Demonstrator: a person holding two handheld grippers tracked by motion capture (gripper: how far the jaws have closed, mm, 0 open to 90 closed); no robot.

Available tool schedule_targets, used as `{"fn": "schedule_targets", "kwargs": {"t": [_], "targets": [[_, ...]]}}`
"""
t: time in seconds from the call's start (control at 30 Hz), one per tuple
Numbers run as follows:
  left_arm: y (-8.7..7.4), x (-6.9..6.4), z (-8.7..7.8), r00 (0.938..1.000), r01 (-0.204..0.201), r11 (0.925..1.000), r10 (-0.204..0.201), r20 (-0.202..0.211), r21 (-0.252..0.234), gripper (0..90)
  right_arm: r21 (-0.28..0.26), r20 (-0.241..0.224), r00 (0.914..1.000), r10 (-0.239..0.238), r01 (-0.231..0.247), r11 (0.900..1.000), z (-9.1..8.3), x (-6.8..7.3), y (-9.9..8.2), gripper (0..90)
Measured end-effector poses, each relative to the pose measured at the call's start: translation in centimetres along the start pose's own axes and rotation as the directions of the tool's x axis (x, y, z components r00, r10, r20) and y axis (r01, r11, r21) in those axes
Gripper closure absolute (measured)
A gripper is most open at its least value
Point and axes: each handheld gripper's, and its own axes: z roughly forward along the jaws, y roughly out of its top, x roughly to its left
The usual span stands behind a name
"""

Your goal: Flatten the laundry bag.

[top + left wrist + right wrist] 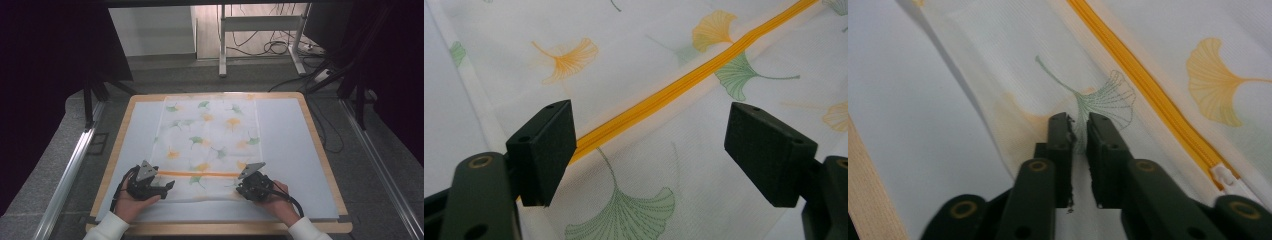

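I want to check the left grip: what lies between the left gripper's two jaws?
In the left gripper view, the left gripper stands open over the cloth; its orange zipper and a green leaf print lie between.

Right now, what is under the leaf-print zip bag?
The leaf-print zip bag lies flat on a pale mat covering the wooden table. Anything inside or directly beneath the fabric is hidden.

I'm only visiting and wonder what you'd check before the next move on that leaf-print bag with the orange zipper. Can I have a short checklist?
1. Right claw pinches the bag fabric: ok, a fold sits between the jaws.
2. Left claw grips: not ok, jaws wide open over the zipper.
3. Zipper closed: ok along the visible stretch.
4. Zipper pull free: ok, beside the right claw.
5. Bag flat on the table: ok.
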Motion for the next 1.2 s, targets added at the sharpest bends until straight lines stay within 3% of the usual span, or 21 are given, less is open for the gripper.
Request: {"fn": "schedule_targets", "kwargs": {"t": [0.1,0.4,0.6,0.73,0.83,0.9,1.0,1.2], "targets": [[0.0,0.0,0.0,1.0000,-0.002,1.0000,0.002,-0.001,0.000,20.7,-0.003,-0.005,1.0000,0.001,-0.001,1.0000,0.1,0.0,0.0,88.4],[0.0,0.0,0.0,1.0000,0.000,1.0000,0.000,-0.002,-0.001,20.7,-0.022,-0.038,0.9991,0.019,-0.019,0.9996,-0.1,-0.5,-0.2,89.2],[0.0,0.0,0.0,1.0000,0.001,1.0000,-0.001,0.000,-0.003,20.7,-0.052,-0.101,0.9943,0.033,-0.039,0.9979,-1.4,0.1,-0.9,89.2],[0.0,0.0,0.0,1.0000,-0.003,1.0000,0.003,0.000,0.000,20.7,-0.040,-0.084,0.9964,0.001,-0.004,0.9992,-1.5,0.6,-1.2,87.6],[0.0,0.0,0.0,1.0000,-0.002,1.0000,0.002,0.001,-0.002,20.7,-0.040,-0.093,0.9956,-0.008,0.005,0.9992,-1.4,1.2,-0.6,50.2],[0.0,0.0,0.1,1.0000,-0.001,1.0000,0.001,-0.002,0.000,20.6,-0.025,-0.063,0.9972,-0.039,0.038,0.9990,-1.0,2.0,-0.1,34.7],[0.0,0.0,0.1,1.0000,-0.001,1.0000,0.001,0.001,0.002,20.6,0.011,-0.050,0.9976,-0.047,0.048,0.9988,0.0,2.2,0.4,29.3],[0.0,0.1,0.0,1.0000,0.002,1.0000,-0.002,0.000,-0.001,20.6,0.039,-0.036,0.9985,-0.040,0.042,0.9984,0.7,1.8,0.9,35.4]]}}
